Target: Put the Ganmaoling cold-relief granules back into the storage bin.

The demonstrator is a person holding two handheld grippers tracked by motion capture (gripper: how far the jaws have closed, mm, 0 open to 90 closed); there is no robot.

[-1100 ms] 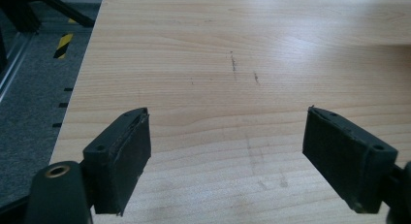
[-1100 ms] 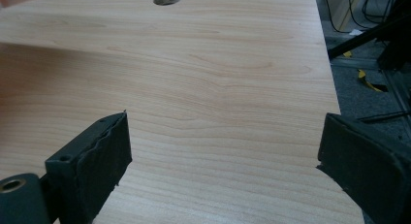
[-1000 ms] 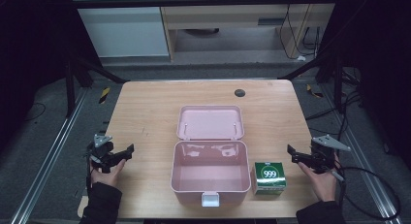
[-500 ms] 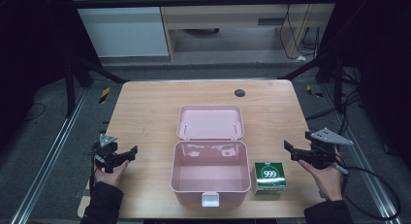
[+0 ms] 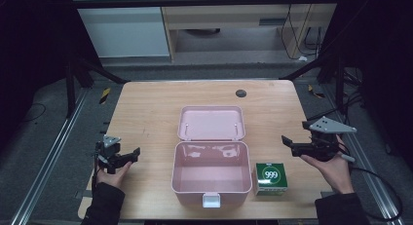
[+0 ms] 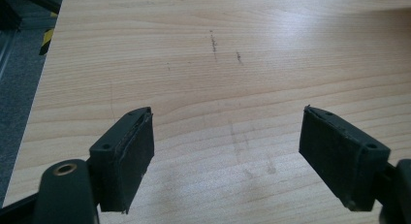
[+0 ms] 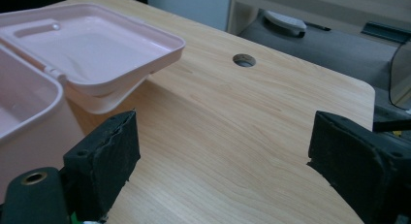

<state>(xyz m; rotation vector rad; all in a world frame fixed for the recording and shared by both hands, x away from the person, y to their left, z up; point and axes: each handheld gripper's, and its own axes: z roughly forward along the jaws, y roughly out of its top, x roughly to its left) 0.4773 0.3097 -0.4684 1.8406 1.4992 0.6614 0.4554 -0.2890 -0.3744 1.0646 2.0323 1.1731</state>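
Observation:
An open pink plastic box [image 5: 211, 172] stands at the table's front middle, its lid [image 5: 211, 122] laid back flat behind it; the inside looks empty. A small green carton marked 999 [image 5: 271, 178] stands just right of the box. My left gripper [image 5: 130, 157] is open over bare wood left of the box, and the left gripper view shows its pads [image 6: 127, 156] wide apart with nothing between them. My right gripper [image 5: 290, 145] is open right of the box, above and behind the carton. In the right gripper view the lid [image 7: 102, 44] lies to its left.
A round dark hole [image 5: 240, 93] sits in the wooden table [image 5: 146, 113] near its far edge. Bare wood lies on both sides of the box. A black-and-yellow piece [image 5: 104, 95] lies on the floor off the table's left side.
My right gripper has moved a little forward and left, toward the box. The left gripper has shifted slightly right. Both stay open.

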